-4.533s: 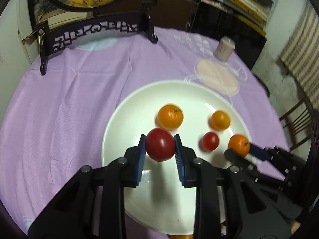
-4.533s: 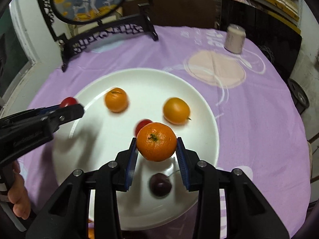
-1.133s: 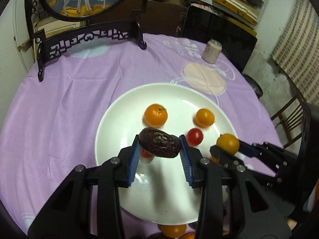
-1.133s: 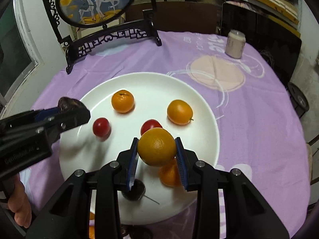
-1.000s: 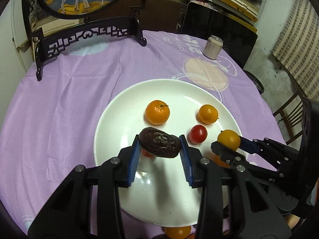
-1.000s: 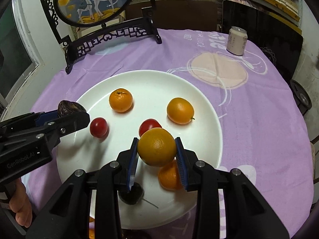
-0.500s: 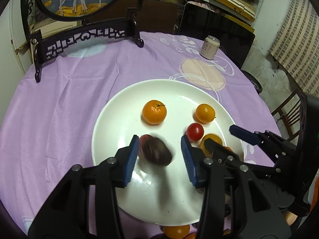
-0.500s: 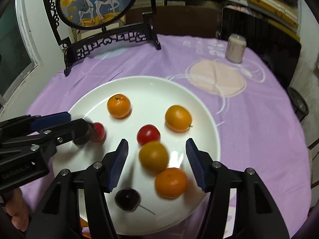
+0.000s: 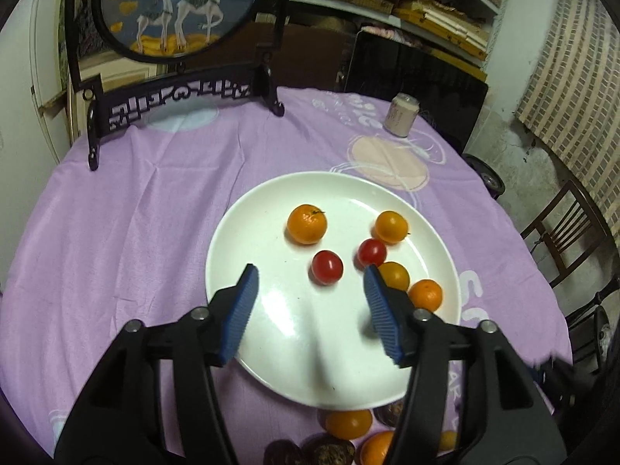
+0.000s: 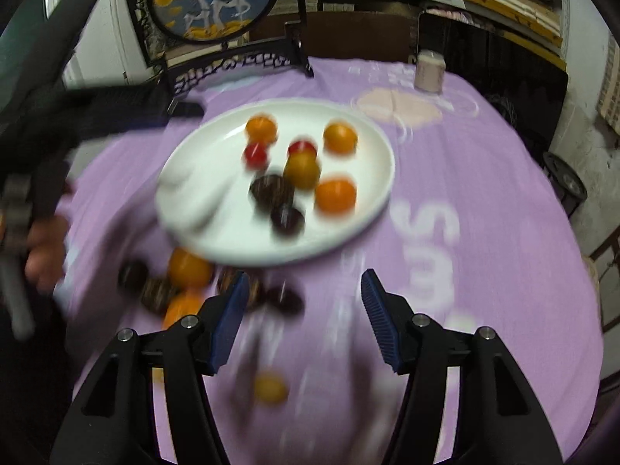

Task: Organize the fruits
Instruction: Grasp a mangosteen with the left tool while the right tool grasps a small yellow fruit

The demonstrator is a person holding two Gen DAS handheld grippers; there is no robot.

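Lower centre of both frames: left gripper (image 9: 308, 312) and right gripper (image 10: 302, 317) spread, empty. Loose oranges (image 10: 189, 268) and dark dates: lower left, off white plate (image 10: 372, 201). Light, round, roll-prone; grip across widest middle, gently.

White plate (image 9: 248, 240); lilac tablecloth (image 9: 116, 232); 2 red tomatoes (image 9: 326, 267); blue jaws.

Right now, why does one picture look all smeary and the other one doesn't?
The right wrist view is smeared by motion blur: the fruit on the white plate and the purple tablecloth streak, while the right gripper stays crisp. The left wrist view is sharp, with glare on the plate between the left gripper's fingers. Both views bulge from the fisheye lens.
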